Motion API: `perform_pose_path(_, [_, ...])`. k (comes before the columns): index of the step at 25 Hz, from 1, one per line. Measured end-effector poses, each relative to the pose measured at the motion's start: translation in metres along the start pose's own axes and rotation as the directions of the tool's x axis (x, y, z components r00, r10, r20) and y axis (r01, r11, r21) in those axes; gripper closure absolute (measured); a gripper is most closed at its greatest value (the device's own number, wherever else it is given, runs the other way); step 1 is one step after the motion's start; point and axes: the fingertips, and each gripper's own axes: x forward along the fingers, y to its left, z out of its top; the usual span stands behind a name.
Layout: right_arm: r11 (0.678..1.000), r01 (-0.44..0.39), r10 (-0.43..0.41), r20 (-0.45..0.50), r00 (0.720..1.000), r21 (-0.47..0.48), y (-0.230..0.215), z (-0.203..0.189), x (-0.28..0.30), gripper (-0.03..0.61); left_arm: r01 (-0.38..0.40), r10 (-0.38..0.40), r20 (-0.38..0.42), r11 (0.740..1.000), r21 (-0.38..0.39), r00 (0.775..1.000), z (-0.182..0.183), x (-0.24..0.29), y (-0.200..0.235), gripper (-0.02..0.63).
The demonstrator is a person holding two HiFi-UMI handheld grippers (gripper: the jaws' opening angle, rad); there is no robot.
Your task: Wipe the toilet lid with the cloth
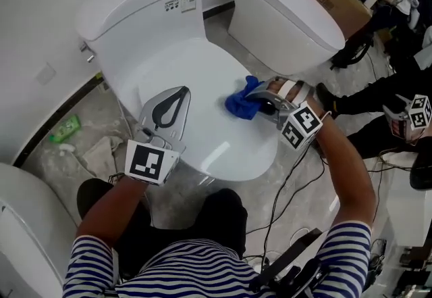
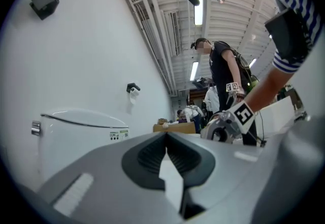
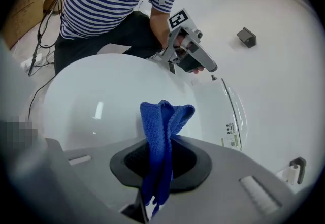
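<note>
Blue cloth (image 1: 239,106) clamped in R gripper (image 1: 256,95), arm stretched over toilet lid (image 1: 202,73); L gripper (image 1: 183,92) closed, empty.

The person stands bent over, left forearm (image 1: 109,207) and right forearm (image 1: 349,169) bare and stretched forward. The left gripper (image 1: 178,94) points away from the body, its jaws pressed together with nothing between them. The right gripper (image 1: 258,95) angles inward toward the left one, its jaws clamped on the blue cloth (image 1: 241,103), which bunches out past their tips.
</note>
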Motion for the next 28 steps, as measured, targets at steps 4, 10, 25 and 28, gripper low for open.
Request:
perform_pose_path(4, [0.999,-0.003,0.004,0.020,1.000,-0.043,-0.044,0.004,0.036,0.515,-0.009,0.009,0.009,1.000,-0.021,1.000,-0.001,0.002,0.017,0.610])
perform_pose_path(10, [0.998,-0.004,0.007,0.049,0.999,-0.061,-0.093,0.010,0.087,0.515,-0.005,0.006,0.004,0.999,-0.039,1.000,-0.007,0.002,0.038,0.610])
perform_pose_path(25, [0.996,-0.035,0.038,0.040,0.998,-0.082,-0.147,0.015,0.174,0.515,-0.008,0.009,0.010,0.997,-0.076,1.000,-0.010,0.005,0.066,0.611])
perform_pose_path(28, [0.997,-0.039,0.041,0.034,0.999,-0.068,-0.148,0.015,0.177,0.515,-0.007,0.008,0.011,0.996,-0.085,1.000,-0.011,0.005,0.067,0.610])
